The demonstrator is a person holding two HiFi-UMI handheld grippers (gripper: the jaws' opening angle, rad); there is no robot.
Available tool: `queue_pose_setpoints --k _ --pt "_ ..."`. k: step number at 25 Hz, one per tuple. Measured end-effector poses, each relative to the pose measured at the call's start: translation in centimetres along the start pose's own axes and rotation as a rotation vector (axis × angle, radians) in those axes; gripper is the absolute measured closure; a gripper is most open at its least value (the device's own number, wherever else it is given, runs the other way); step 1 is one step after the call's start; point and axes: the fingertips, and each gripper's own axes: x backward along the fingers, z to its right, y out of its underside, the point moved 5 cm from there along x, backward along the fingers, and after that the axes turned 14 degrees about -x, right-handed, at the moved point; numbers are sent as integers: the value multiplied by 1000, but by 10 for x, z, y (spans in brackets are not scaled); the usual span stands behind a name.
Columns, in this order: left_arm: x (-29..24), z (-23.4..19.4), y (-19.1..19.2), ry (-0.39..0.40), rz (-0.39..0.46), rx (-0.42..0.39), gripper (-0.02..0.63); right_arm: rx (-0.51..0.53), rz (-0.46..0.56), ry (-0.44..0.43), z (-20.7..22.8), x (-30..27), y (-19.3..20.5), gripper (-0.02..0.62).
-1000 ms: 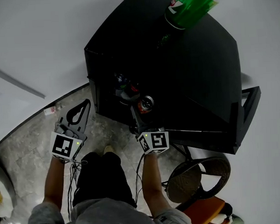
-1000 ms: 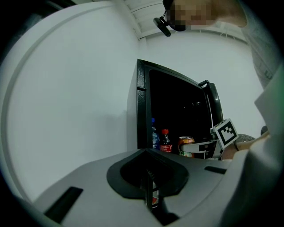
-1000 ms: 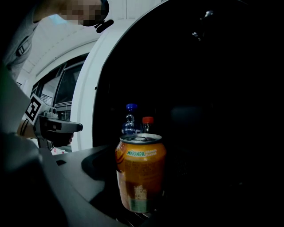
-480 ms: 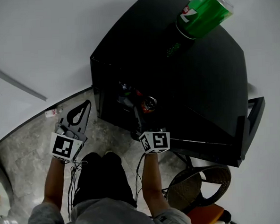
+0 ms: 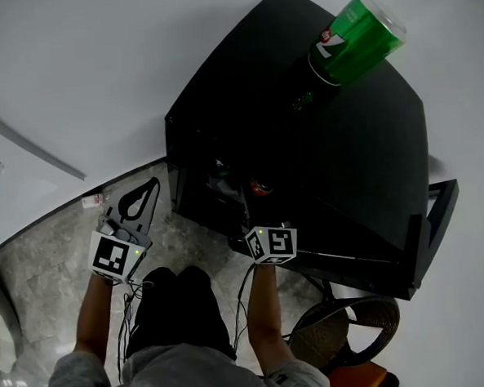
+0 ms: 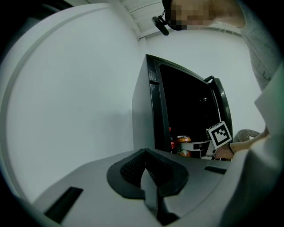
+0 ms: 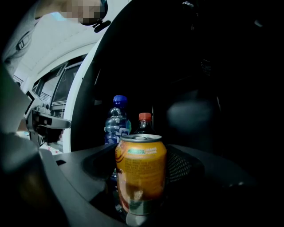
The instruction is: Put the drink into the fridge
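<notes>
Over on the left, the left gripper (image 5: pixel 144 190) hangs off to the side of the fridge (image 5: pixel 338 158), above the floor. Its tongs are pressed together with nothing between them. It hasn't stirred in the last second and has no part in this step.

In the middle is the real change. The right gripper (image 7: pixel 142 188) has pushed forward, and the can (image 7: pixel 140 170) clamped upright between its tongs has gone with it. A second ago the can's top showed plainly at the fridge's front edge. Now it sits deeper in the dark opening, just short of a blue-capped bottle (image 7: pixel 116 120) and a red-capped bottle (image 7: pixel 144 124).

So I'd say the drink is entering the fridge but hasn't been set down or let go.

Up on the right, a green bottle (image 5: pixel 353 39) stands on the fridge top, untouched.
</notes>
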Motion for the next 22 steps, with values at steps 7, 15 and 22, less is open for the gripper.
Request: queue_pose_setpoints --k 7,15,22 --pt "-2 -5 3 -6 0 8 601 -1 4 8 6 -9 -1 262" --pt "1 -1 8 10 -4 5 601 -20 -46 12 6 -11 2 263" --pt "15 1 -12 18 -13 13 601 -28 -58 36 -5 10 -12 263"
